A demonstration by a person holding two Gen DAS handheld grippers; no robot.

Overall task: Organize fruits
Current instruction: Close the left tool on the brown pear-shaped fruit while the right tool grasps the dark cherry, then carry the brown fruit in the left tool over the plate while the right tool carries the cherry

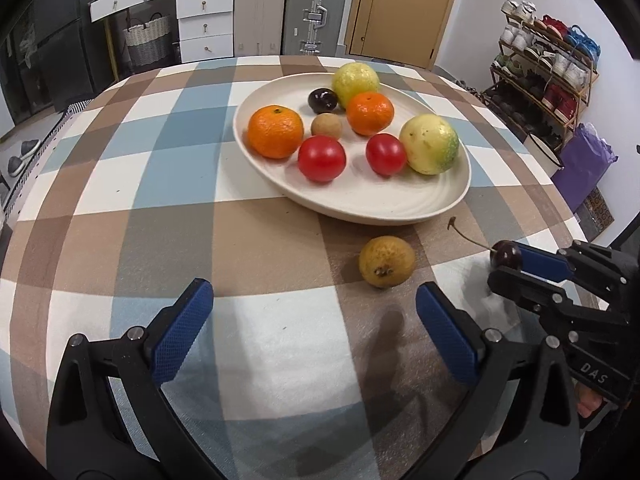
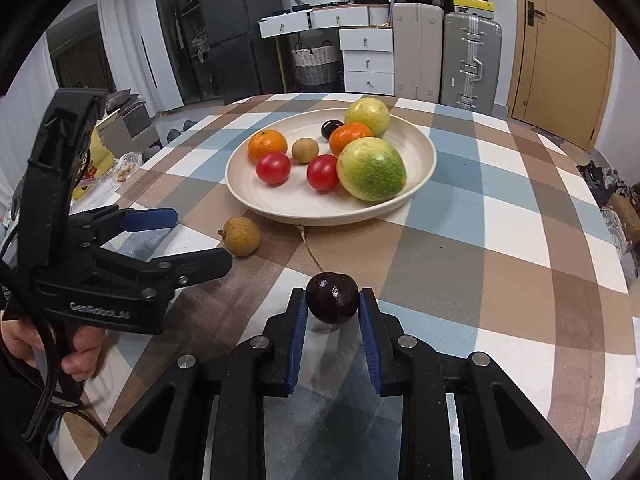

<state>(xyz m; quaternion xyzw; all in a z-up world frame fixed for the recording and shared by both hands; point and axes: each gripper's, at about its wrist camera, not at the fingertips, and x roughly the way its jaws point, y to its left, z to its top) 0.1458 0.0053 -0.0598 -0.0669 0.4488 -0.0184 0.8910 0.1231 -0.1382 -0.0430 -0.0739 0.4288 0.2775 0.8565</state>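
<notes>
Cherry [image 2: 332, 298] pinched in level right gripper [image 2: 333, 300] (low).

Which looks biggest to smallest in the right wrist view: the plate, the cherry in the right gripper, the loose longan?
1. Plate
2. Cherry, though nearness to the camera inflates it
3. Longan, farther off, so this order is unsure

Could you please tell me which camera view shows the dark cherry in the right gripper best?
The right wrist view: the cherry sits close and unobstructed between the right gripper pads, stem visible. The left wrist view shows it small near the edge, partly hidden by a finger.
</notes>
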